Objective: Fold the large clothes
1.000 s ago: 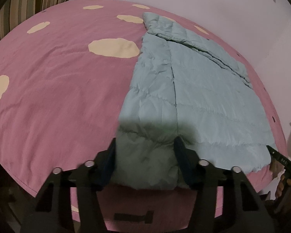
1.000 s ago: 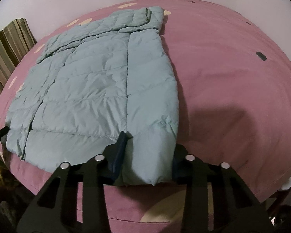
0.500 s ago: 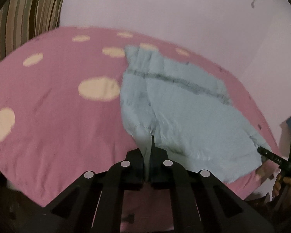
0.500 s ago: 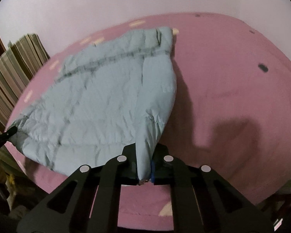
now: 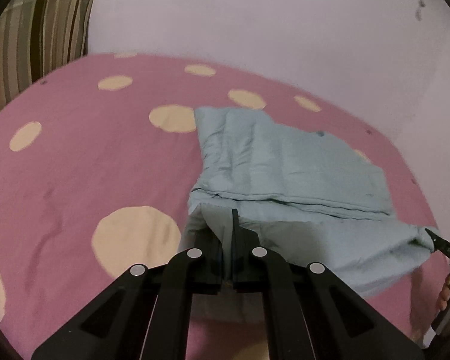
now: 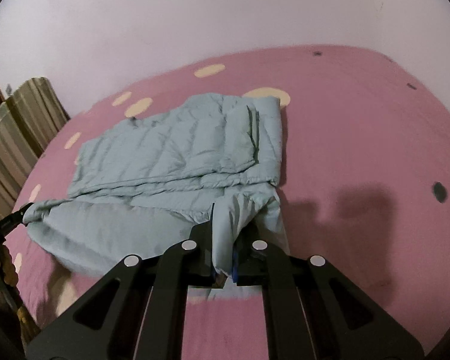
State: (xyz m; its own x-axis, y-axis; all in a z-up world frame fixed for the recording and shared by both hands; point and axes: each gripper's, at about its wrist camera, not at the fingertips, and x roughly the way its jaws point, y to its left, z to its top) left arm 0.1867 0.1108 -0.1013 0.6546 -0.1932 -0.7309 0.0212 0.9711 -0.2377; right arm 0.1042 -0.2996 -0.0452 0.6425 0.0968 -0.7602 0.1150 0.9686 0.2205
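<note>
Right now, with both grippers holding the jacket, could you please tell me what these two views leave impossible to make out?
- Left wrist view: the near hem of the jacket is hidden behind the left gripper.
- Right wrist view: the pinched corner disappears between the fingers of the right gripper.
- Both views: the underside of the lifted fold faces away.
- Both views: the bed cover is cut off at the near edge by the gripper bodies.
</note>
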